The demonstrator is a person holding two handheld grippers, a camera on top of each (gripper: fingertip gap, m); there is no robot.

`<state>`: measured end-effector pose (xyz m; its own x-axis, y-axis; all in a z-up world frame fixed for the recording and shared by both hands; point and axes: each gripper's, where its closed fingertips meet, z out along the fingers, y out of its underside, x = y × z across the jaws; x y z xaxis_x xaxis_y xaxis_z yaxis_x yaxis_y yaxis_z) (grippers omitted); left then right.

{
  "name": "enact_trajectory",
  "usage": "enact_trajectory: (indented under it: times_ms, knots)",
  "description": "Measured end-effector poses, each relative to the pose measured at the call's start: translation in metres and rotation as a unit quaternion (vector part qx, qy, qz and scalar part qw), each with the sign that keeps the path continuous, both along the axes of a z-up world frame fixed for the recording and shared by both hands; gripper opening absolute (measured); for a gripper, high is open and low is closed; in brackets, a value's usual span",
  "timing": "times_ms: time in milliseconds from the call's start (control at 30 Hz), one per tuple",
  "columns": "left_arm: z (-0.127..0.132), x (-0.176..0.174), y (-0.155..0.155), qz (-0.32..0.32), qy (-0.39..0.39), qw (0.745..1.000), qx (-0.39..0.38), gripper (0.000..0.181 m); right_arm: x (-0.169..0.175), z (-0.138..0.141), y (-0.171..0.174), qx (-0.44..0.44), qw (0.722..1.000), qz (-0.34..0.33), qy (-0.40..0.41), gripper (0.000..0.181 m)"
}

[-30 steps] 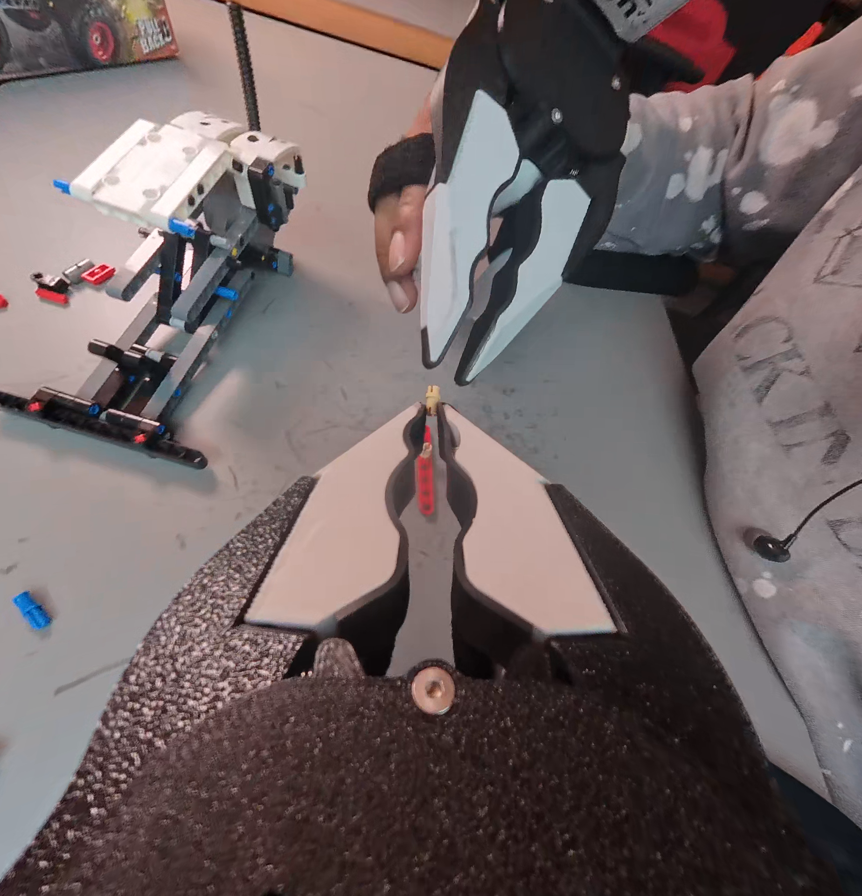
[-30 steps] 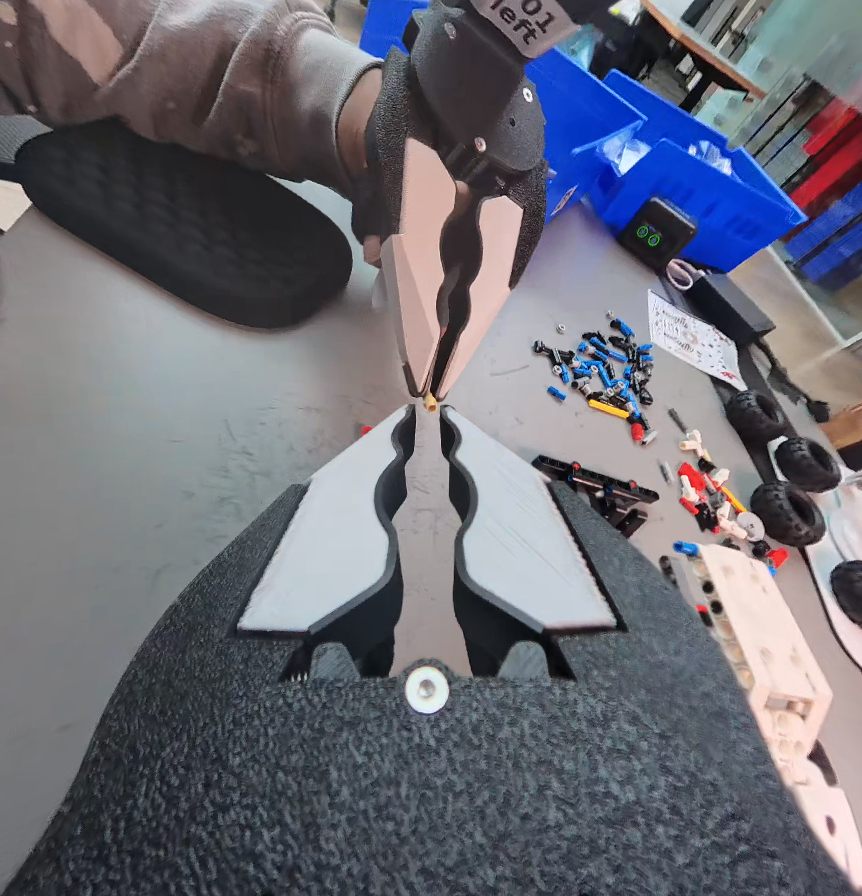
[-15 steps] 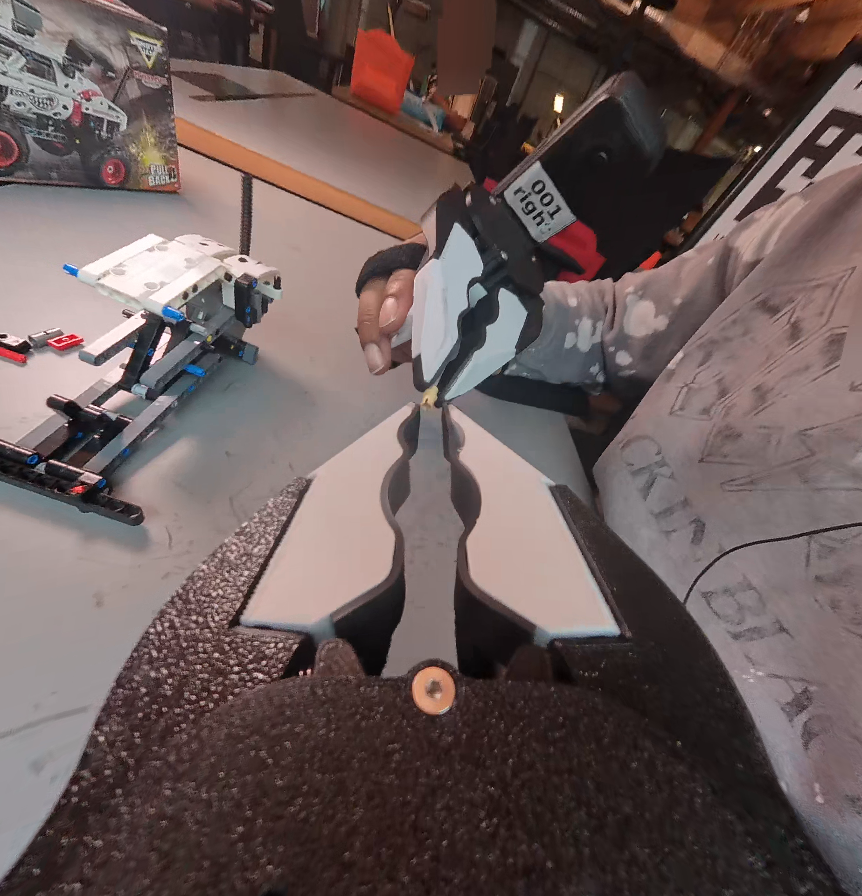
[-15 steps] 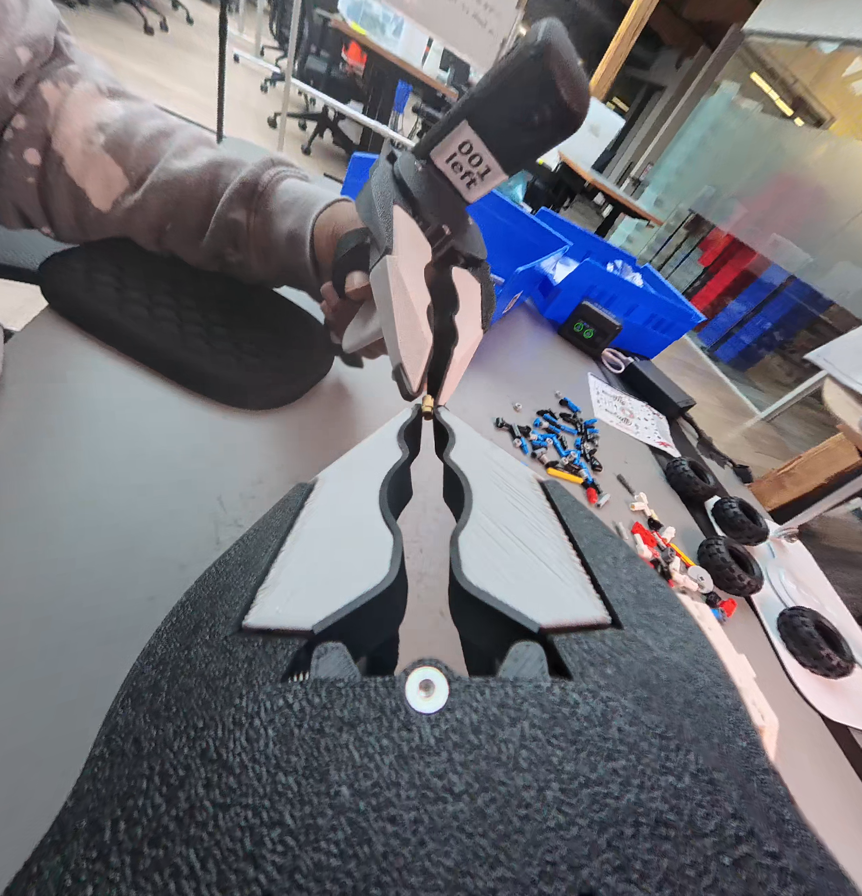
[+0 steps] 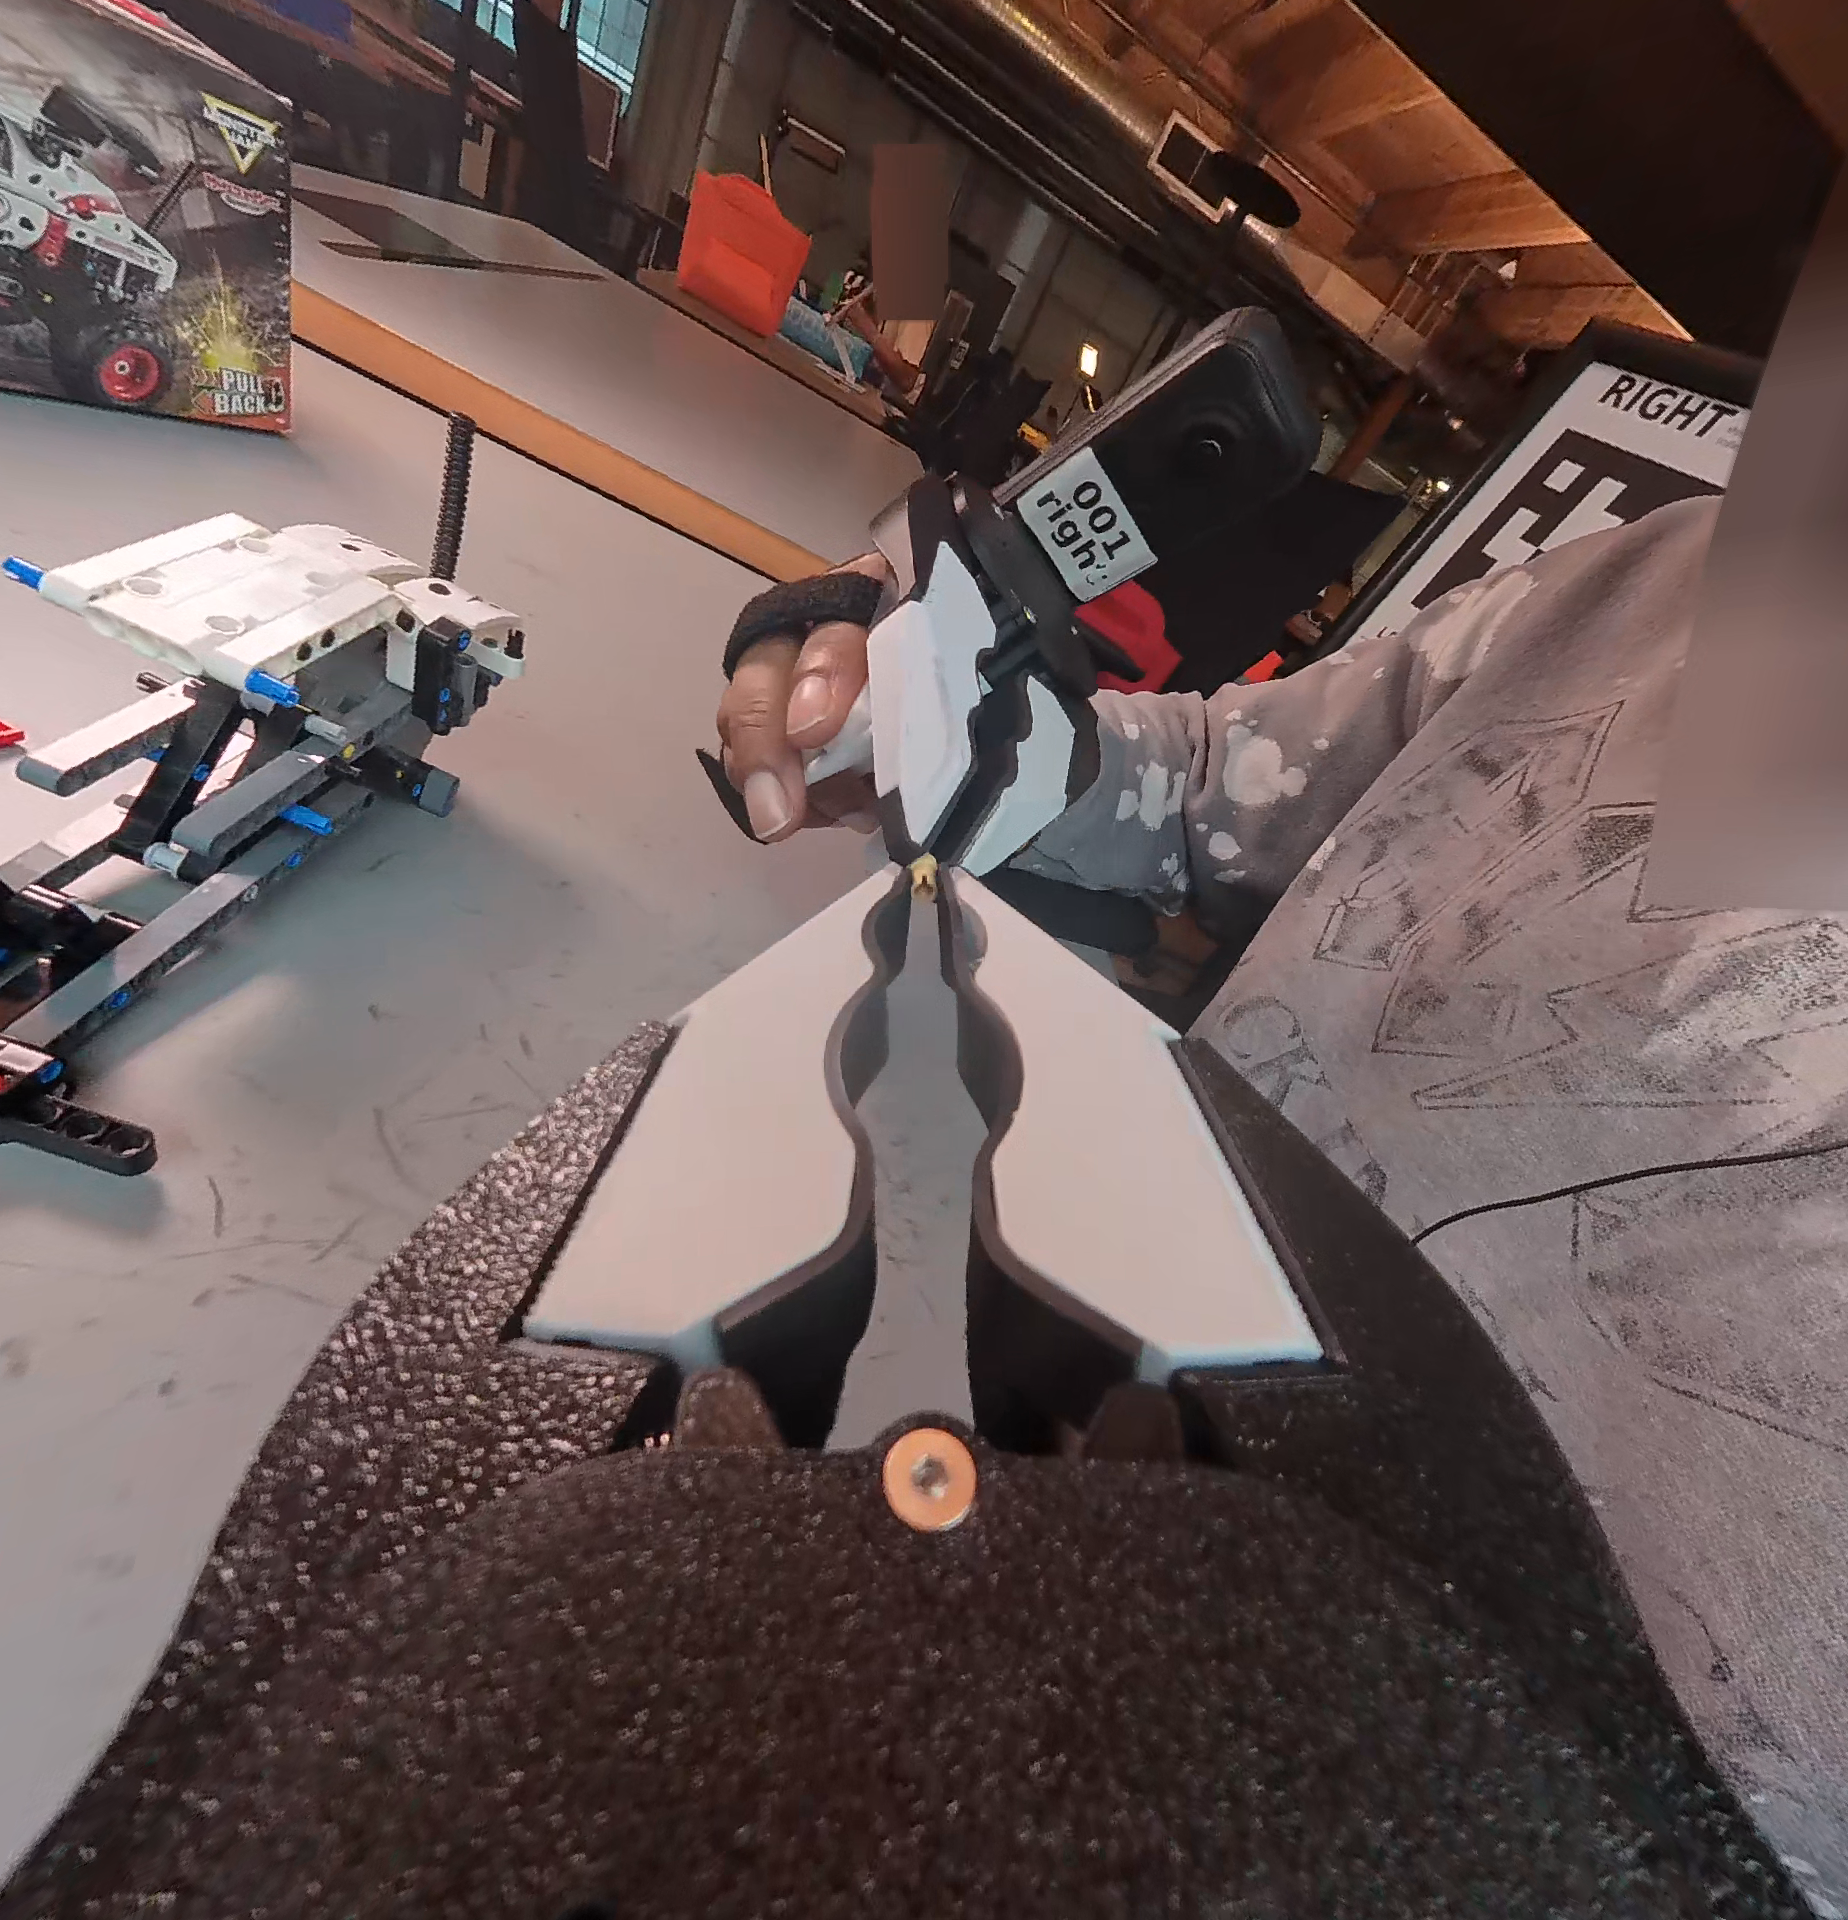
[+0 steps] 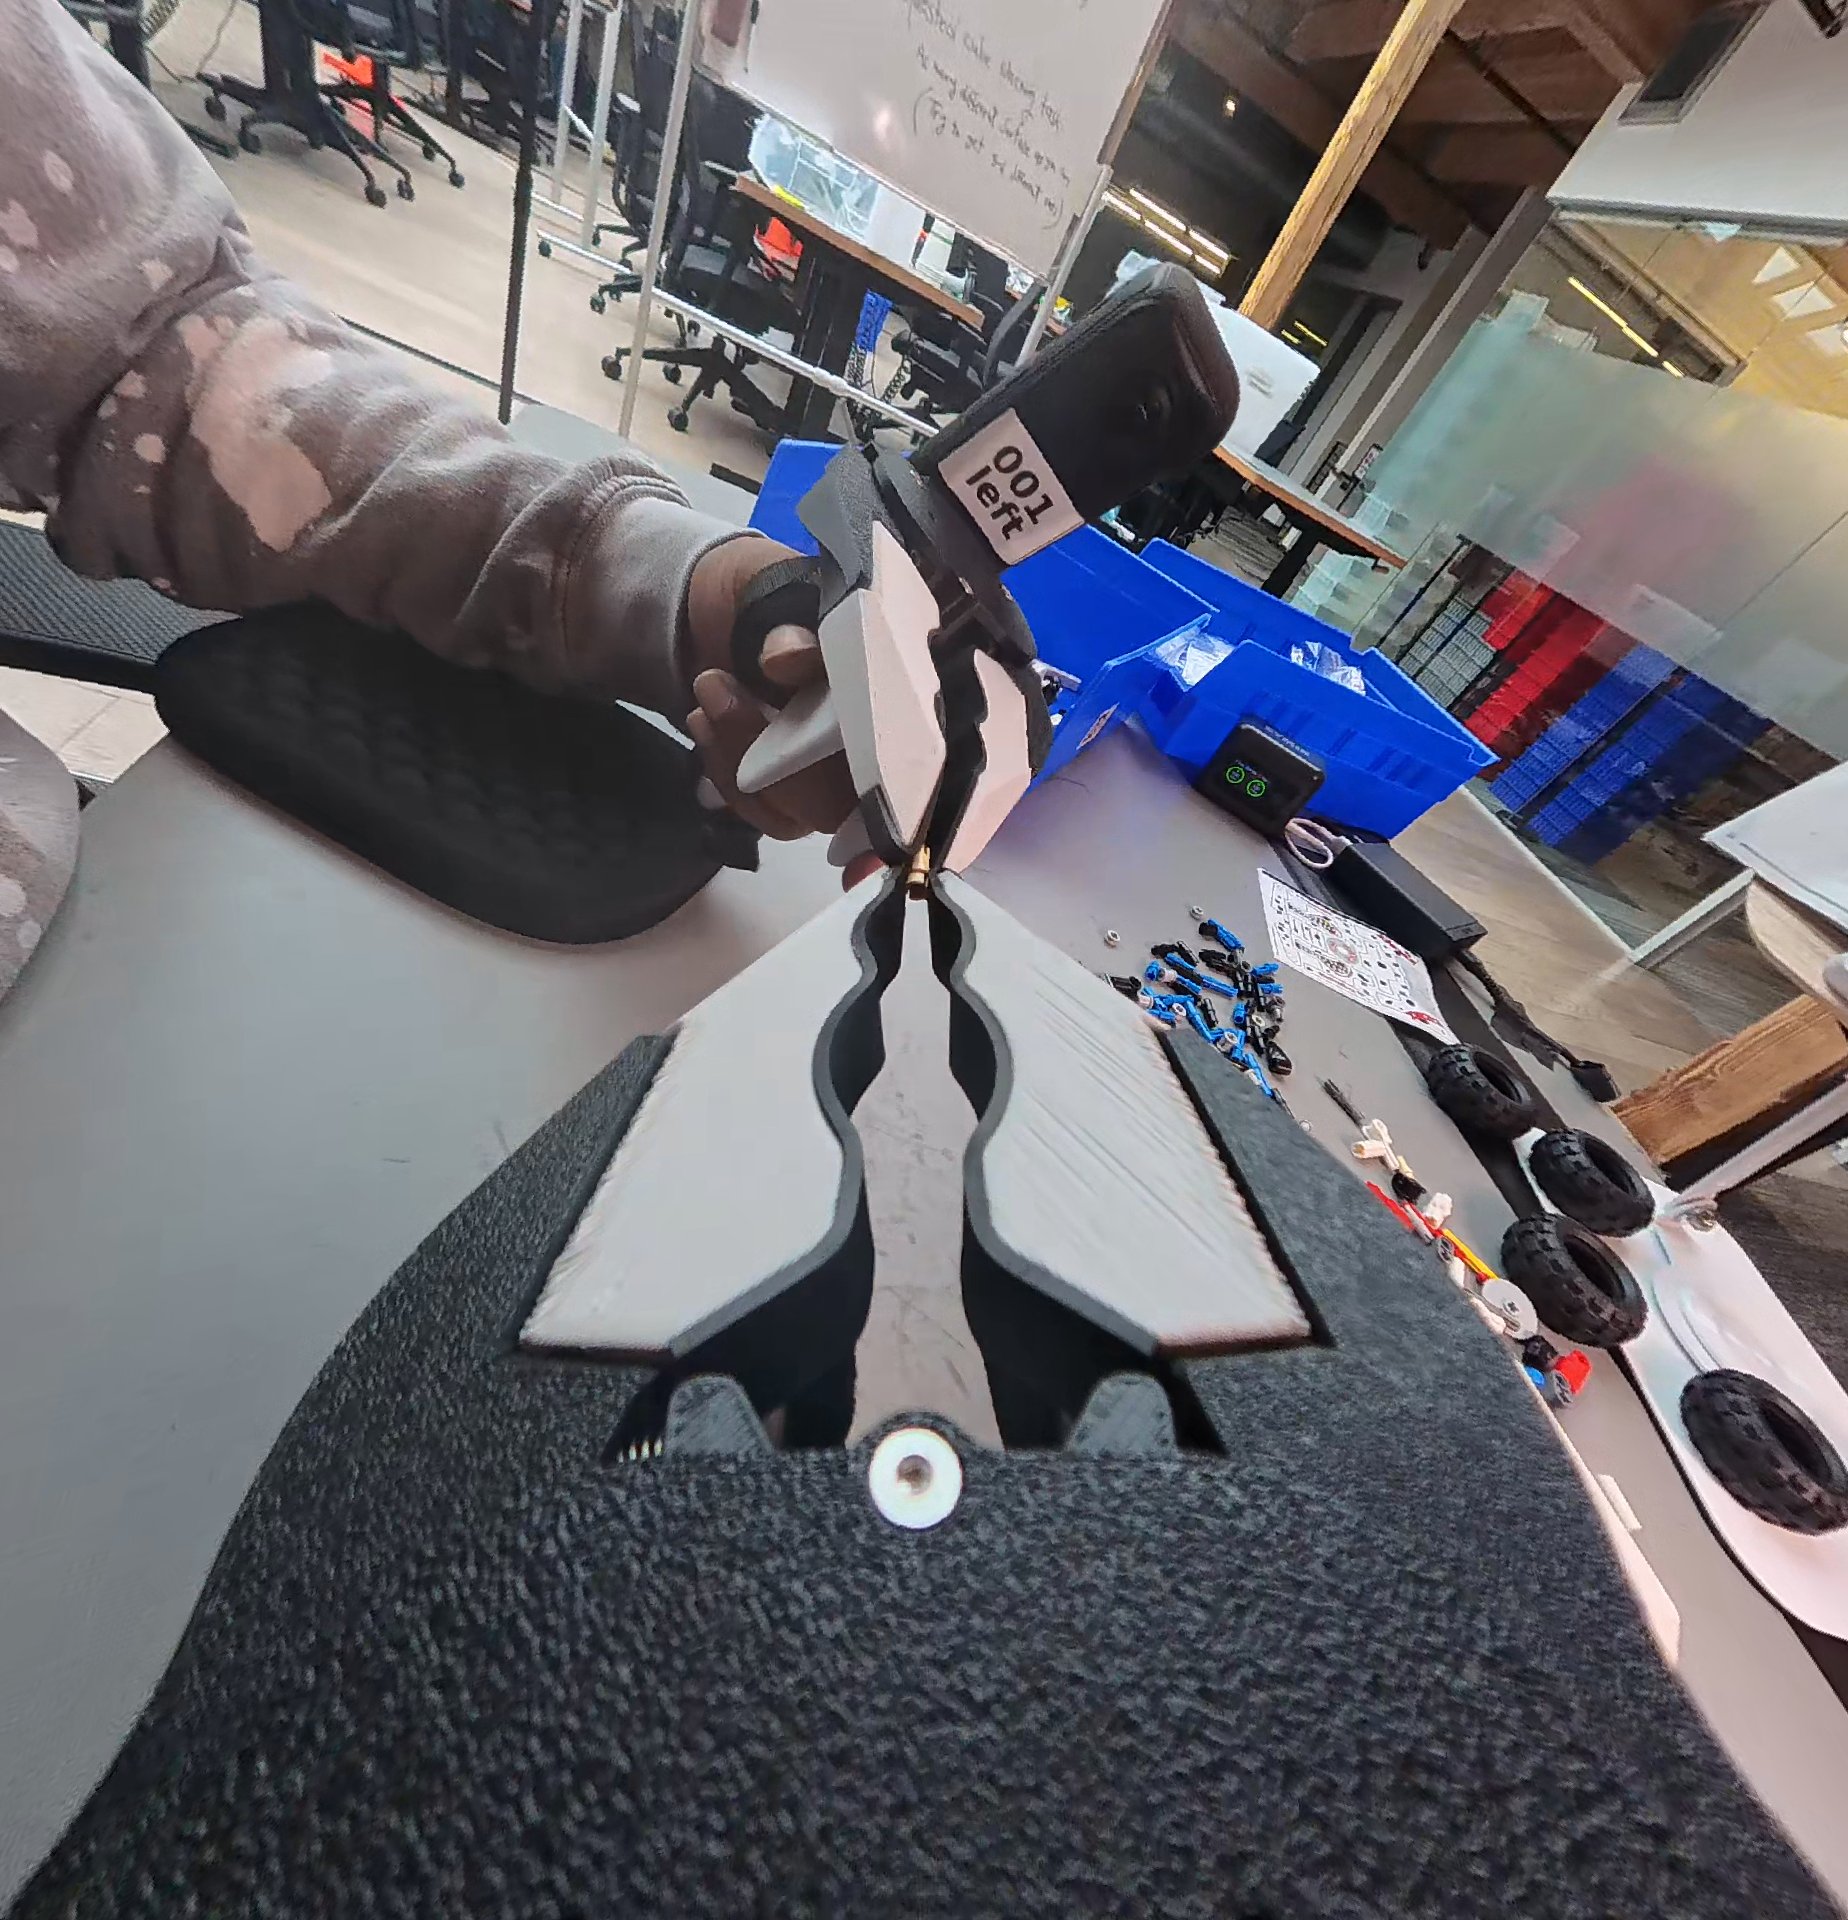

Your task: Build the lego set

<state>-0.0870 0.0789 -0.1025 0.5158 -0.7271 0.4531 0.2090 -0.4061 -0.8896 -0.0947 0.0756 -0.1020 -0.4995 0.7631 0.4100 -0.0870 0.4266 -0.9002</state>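
- Both grippers have risen off the grey table (image 5: 400,1018) over the last second, tips staying together.
- The left gripper (image 5: 922,902) is closed on a small tan peg (image 5: 922,878); the right gripper (image 6: 915,896) pinches the same tan peg (image 6: 916,871) from the opposite end.
- This looks like a hand-over or re-grip in mid-air.
- The half-built truck chassis (image 5: 224,717) waits well to the left.

Bright, sharp centre; fisheye-warped, blurry edges

My left gripper (image 5: 921,902) pinches a tiny tan peg (image 5: 921,883) at its tips. The right gripper (image 5: 935,844) meets it from above (tips touching the peg). A half-built white and black truck (image 5: 224,727) sits far left on the table (image 5: 463,997).
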Motion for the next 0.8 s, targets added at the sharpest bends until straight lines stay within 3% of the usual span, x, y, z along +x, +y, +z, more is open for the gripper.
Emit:
enact_trajectory:
  times_ms: [100, 200, 300, 467, 600, 800]
  knots:
    - [-0.005, -0.002, 0.002, 0.005, 0.020, 1.000, -0.009, 0.004, -0.001, -0.004, 0.001, 0.005, 1.000, -0.005, -0.009, 0.004]
    - [-0.026, -0.010, 0.006, 0.027, 0.112, 0.993, -0.028, 0.004, -0.003, -0.024, 0.009, 0.000, 0.997, -0.013, -0.078, 0.009]
    - [-0.058, -0.020, 0.003, 0.029, 0.247, 0.967, -0.064, 0.004, 0.009, -0.073, 0.026, 0.023, 0.975, -0.010, -0.219, 0.022]
    - [-0.099, -0.024, -0.006, -0.006, 0.376, 0.918, -0.124, 0.004, 0.012, -0.119, 0.032, 0.042, 0.939, -0.033, -0.340, 0.023]
    - [-0.111, -0.017, -0.007, -0.036, 0.407, 0.902, -0.139, 0.004, 0.012, -0.127, 0.026, 0.052, 0.920, -0.050, -0.385, 0.018]
    - [-0.118, -0.011, -0.002, -0.056, 0.440, 0.885, -0.143, 0.004, 0.021, -0.126, 0.010, 0.054, 0.917, -0.036, -0.393, 0.016]
